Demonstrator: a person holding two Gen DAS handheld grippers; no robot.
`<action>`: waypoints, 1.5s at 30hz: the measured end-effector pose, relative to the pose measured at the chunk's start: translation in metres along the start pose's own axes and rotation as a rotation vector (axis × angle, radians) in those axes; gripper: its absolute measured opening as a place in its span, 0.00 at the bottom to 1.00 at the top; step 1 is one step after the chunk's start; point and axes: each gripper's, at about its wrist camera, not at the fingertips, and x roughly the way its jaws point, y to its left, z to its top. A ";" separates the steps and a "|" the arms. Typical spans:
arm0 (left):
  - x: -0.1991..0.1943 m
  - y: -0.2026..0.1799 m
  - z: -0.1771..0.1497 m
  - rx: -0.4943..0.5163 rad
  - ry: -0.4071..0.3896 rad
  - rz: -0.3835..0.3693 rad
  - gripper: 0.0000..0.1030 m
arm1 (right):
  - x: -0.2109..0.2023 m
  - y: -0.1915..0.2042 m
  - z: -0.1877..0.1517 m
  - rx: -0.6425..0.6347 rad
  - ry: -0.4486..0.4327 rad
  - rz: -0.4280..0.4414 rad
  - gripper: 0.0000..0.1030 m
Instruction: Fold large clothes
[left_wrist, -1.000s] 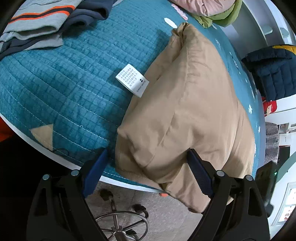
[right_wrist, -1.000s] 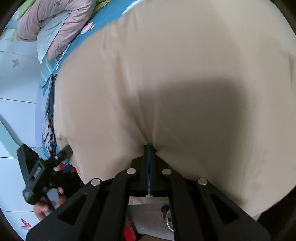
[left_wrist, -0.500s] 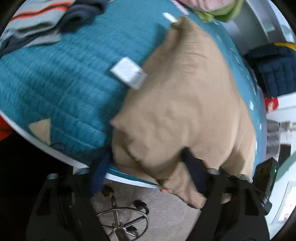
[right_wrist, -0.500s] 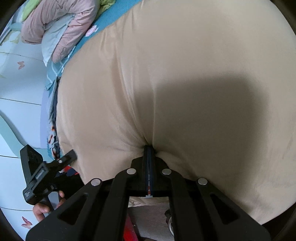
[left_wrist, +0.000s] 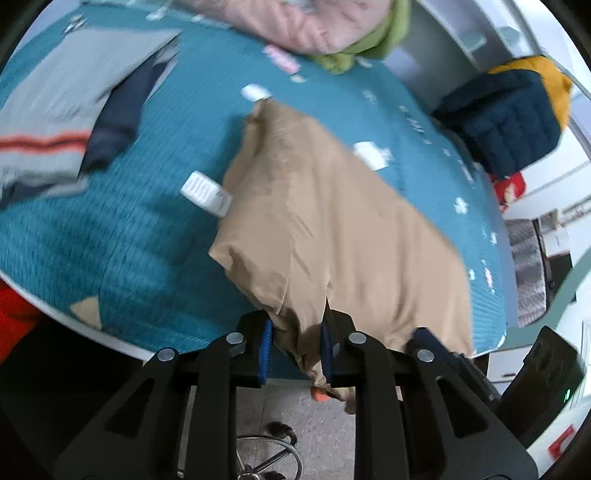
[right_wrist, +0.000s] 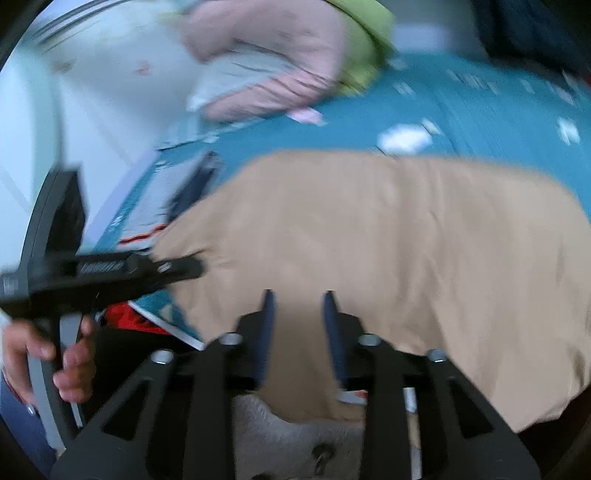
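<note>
One tan garment (left_wrist: 351, 236) lies on the teal bed (left_wrist: 110, 240), its near edge overhanging. The left tool (left_wrist: 295, 345) has just closed, pinching that edge; the right tool (right_wrist: 297, 332) has just been opening, jaws spread around the fabric.

The tan garment (left_wrist: 354, 236) is smooth matt cloth, the teal bedspread (left_wrist: 122, 236) a ribbed quilted fabric, the left gripper (left_wrist: 295, 350) matt black plastic with metal screws.
</note>
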 end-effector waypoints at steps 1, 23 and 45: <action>-0.004 -0.008 0.003 0.017 -0.002 -0.011 0.19 | -0.002 0.010 -0.001 -0.035 -0.015 0.019 0.40; -0.008 -0.047 0.016 0.013 0.042 -0.144 0.32 | 0.033 0.019 0.017 0.023 -0.049 0.050 0.13; 0.084 -0.135 -0.023 0.237 0.047 0.033 0.68 | -0.126 -0.168 -0.042 0.867 -0.343 0.251 0.12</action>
